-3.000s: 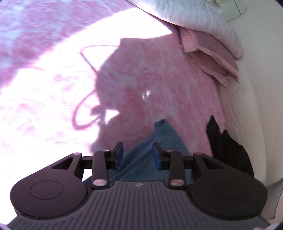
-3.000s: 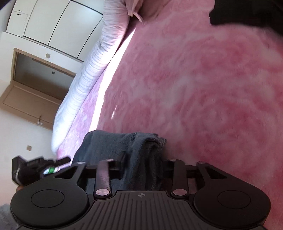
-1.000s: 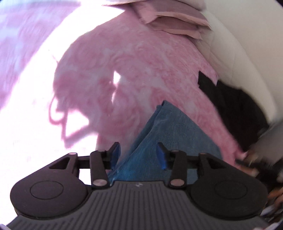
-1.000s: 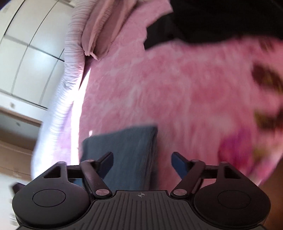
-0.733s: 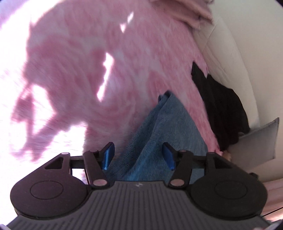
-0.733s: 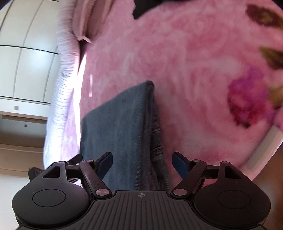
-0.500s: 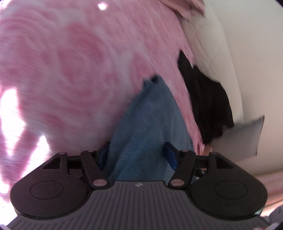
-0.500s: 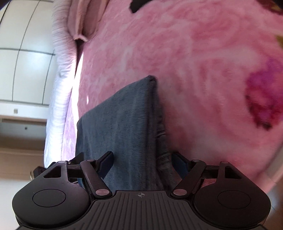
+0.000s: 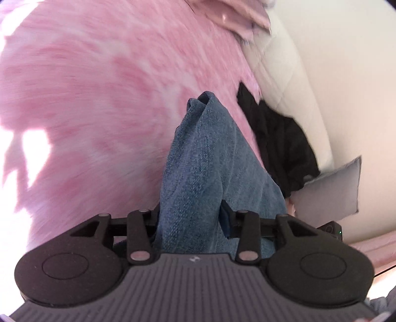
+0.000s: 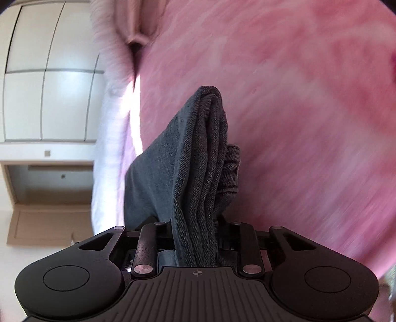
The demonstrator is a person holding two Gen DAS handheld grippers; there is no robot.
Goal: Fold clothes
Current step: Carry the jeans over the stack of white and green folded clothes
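Note:
The folded blue jeans (image 9: pixel 208 158) are lifted off the pink bed cover (image 9: pixel 99 99). My left gripper (image 9: pixel 190 218) is shut on one end of the folded stack, which fills the gap between the fingers. My right gripper (image 10: pixel 195 232) is shut on the other end of the jeans (image 10: pixel 198 158), where several denim layers bunch upright between the fingers. The jeans stretch forward from both grippers, above the pink cover (image 10: pixel 309 111).
A black garment (image 9: pixel 279 143) lies at the bed's edge beside the white padded headboard (image 9: pixel 292 81). A grey cushion (image 9: pixel 331 188) lies at the right. Pink pillows (image 9: pixel 237 17) and a white striped duvet (image 10: pixel 111 128) lie further off. White wardrobe doors (image 10: pixel 49 74) stand beyond.
Both grippers were open over the flat folded jeans. They have closed on its two ends and raised it, so the denim now bunches up between the fingers.

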